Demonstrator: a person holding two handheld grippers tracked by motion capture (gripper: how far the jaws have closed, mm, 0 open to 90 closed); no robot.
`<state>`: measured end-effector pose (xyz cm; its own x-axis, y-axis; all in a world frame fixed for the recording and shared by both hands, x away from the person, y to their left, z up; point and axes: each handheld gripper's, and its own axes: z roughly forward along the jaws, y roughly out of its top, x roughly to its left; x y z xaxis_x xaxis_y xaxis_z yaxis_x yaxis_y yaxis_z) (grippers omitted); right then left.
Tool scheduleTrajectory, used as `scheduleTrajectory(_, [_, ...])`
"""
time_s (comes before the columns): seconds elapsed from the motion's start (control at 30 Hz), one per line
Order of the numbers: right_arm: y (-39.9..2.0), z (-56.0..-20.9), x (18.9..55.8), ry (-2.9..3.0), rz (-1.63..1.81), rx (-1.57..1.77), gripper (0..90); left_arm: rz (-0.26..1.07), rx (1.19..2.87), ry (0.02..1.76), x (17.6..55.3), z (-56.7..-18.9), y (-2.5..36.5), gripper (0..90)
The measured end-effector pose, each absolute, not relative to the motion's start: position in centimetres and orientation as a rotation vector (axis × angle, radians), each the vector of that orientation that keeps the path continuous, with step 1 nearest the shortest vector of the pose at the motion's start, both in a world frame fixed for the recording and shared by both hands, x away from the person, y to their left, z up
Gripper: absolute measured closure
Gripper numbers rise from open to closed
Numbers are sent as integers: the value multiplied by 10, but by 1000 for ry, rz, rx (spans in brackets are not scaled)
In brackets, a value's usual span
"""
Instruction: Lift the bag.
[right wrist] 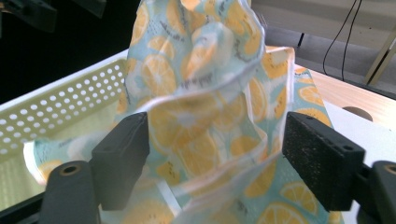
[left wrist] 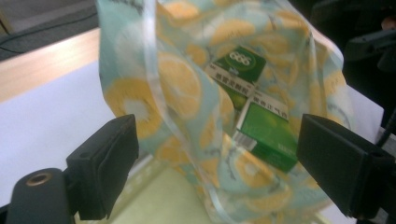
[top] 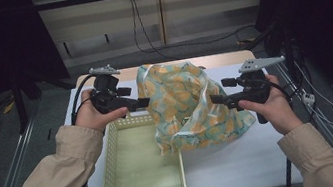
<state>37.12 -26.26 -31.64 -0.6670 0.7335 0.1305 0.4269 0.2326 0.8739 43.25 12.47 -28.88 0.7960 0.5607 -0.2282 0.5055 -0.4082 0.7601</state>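
Green boxes (left wrist: 264,135) blurred inside patterned bag (left wrist: 187,93), print unreadable, perhaps two, basket (top: 118,182) partly covered

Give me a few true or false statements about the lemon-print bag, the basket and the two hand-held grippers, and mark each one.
1. The lemon-print bag holds green boxes. True.
2. The basket is dark blue. False: it is pale yellow with perforated walls.
3. The left hand-held gripper is clamped shut on the bag. False: its jaws stand wide apart with the bag's film between them, not pressed.
4. The right hand-held gripper has its jaws open, with bag film between them. True.
5. The bag lies flat inside the basket. False: it stands bunched up on the white table, overlapping the basket's right edge.
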Motion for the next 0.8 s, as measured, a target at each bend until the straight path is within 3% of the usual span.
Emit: scheduleTrajectory(0.8, [-271,-364,336,2260,1309,1089,214,102,2140,725,387,-331,172,104])
